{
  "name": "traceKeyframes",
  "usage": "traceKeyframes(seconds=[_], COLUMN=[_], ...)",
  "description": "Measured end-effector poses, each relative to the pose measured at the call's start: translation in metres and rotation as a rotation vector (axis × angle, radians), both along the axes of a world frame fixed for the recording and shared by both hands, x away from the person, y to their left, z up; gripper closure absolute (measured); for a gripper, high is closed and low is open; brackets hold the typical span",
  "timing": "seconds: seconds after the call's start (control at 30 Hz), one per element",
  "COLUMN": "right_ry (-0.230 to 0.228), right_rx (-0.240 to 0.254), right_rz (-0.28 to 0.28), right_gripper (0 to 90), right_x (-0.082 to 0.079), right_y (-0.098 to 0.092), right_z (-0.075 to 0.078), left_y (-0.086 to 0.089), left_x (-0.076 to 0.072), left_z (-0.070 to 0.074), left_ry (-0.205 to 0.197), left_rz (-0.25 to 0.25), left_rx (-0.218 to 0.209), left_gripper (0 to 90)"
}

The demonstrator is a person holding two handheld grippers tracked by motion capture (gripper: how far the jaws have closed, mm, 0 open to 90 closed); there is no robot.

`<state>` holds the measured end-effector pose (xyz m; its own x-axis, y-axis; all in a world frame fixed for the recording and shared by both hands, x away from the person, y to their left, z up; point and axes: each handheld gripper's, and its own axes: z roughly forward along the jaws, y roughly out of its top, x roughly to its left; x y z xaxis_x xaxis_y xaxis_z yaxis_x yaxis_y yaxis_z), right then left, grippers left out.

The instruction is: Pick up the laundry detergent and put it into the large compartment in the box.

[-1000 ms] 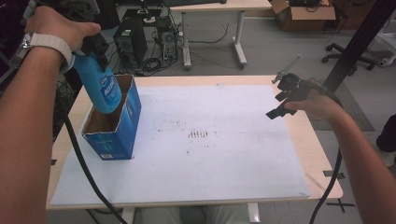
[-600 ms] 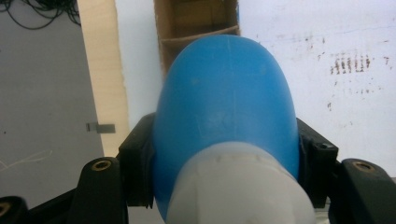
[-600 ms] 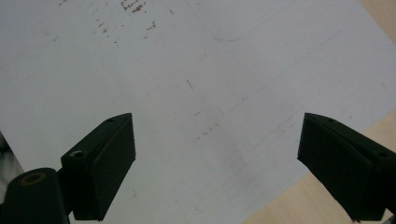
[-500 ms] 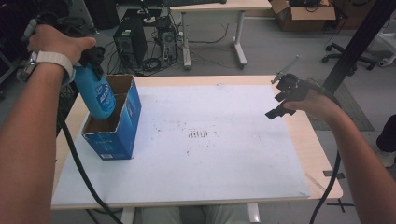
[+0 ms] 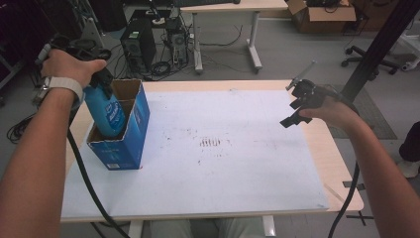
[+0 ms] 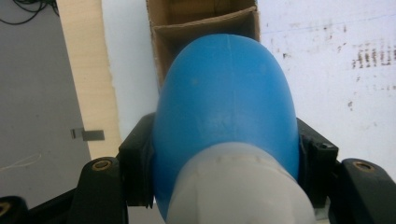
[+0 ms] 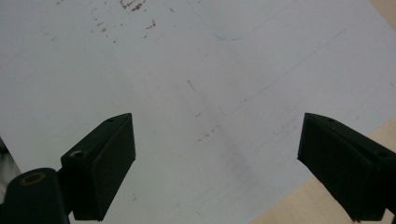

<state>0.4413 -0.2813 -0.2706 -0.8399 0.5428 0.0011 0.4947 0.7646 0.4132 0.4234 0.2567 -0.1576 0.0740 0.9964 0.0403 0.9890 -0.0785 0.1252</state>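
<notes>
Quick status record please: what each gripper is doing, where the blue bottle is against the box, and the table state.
left gripper: jaws shut on the blue bottle, gripping it below its white cap
blue bottle: upright, lower part inside the near compartment of the blue cardboard box
box: open top, cardboard divider, at the table's left side
right gripper: jaws open, nothing between them, over the white mat
mat: scuffed with dark marks

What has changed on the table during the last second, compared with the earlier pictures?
The left gripper, shut on the blue bottle, has carried it downward, so the bottle's lower part now sits deeper inside the blue cardboard box. Nothing was let go. The box, the white mat and the right gripper, open above the mat, stayed as they were.
</notes>
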Motion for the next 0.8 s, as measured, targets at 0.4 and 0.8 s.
traceKeyframes(seconds=[0.4, 0.8], right_ry=[0.001, 0.012], right_rx=[0.005, 0.003], right_rz=[-0.007, -0.012], right_gripper=[11.2, 11.2], right_x=[-0.001, 0.0], right_y=[-0.002, -0.002], right_z=[-0.002, -0.007], left_y=[0.001, -0.002], left_x=[0.005, 0.007], left_z=[-0.036, -0.078], left_ry=[-0.01, -0.01], left_rz=[-0.015, -0.036], left_rx=[0.019, 0.038], left_gripper=[37.5, 37.5])
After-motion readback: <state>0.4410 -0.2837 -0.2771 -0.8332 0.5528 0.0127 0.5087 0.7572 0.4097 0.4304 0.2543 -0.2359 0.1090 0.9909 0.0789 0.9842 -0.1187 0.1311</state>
